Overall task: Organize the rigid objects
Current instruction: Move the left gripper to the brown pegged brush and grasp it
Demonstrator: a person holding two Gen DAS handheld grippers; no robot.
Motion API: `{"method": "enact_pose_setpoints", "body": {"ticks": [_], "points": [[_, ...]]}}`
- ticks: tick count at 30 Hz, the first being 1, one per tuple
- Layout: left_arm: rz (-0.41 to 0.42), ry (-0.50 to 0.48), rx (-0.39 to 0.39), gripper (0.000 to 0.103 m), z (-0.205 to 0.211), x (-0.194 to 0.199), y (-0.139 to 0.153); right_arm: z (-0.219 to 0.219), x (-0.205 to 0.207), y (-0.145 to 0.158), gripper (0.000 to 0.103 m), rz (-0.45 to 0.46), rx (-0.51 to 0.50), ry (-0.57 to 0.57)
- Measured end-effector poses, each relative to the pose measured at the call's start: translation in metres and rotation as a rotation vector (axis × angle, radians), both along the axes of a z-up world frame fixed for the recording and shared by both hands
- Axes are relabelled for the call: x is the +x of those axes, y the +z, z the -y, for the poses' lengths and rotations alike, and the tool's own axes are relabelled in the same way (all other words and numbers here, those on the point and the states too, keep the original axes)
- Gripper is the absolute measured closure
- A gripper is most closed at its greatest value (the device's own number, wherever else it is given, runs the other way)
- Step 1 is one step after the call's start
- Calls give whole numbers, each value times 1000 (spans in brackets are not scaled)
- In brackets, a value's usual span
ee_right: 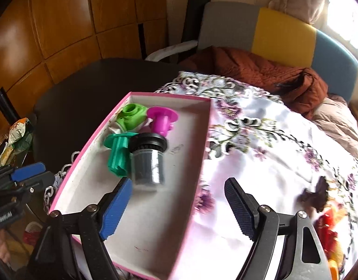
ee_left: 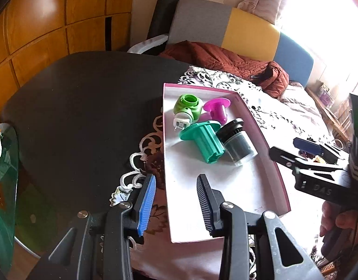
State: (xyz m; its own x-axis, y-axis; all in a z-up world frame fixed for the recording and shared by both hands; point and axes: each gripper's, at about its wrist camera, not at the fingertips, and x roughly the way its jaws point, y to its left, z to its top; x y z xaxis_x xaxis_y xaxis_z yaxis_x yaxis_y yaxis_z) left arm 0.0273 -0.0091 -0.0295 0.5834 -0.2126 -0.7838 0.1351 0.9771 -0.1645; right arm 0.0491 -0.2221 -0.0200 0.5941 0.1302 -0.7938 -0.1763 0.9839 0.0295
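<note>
Jar [ee_right: 147, 163] lies in box [ee_right: 155, 245] with three other pieces; both tongs, right [ee_right: 176, 206] and left [ee_left: 176, 201], spread empty; next fetch an item outside box.

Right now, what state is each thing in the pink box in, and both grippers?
pink box: open, no lid
black-capped jar: on its side, capped
teal spool: on its side, against jar
magenta spool: flange up
green plug-in: tipped over
left gripper: open, empty
right gripper: open, empty

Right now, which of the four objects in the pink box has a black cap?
The clear jar with dark contents. It lies beside the teal piece; the green plug and magenta piece are bright plastic, without caps.
</note>
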Motion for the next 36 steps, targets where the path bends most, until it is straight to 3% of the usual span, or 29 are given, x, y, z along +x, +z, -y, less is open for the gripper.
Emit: {"method": "enact_pose_setpoints", "body": {"ticks": [14, 17, 21, 23, 25, 27, 31, 36], "points": [[12, -81, 31, 67, 31, -6, 6, 109, -31, 21, 20, 58, -82, -199], [14, -99, 34, 67, 38, -6, 8, 148, -37, 21, 18, 69, -86, -291], [9, -130, 37, 67, 51, -7, 10, 214, -51, 16, 13, 99, -78, -505], [8, -149, 33, 67, 59, -7, 11, 249, -66, 6, 13, 113, -18, -641], [9, -177, 39, 67, 70, -8, 12, 280, -75, -3, 15, 59, 17, -796], [9, -209, 33, 67, 83, -8, 13, 303, -86, 1, 15, 101, 127, -886], [-7, -280, 40, 67, 114, -8, 11, 320, -97, -2, 14, 92, 217, -978], [-43, -373, 23, 67, 153, -7, 6, 321, -96, -6, 14, 61, 243, -987]]}}
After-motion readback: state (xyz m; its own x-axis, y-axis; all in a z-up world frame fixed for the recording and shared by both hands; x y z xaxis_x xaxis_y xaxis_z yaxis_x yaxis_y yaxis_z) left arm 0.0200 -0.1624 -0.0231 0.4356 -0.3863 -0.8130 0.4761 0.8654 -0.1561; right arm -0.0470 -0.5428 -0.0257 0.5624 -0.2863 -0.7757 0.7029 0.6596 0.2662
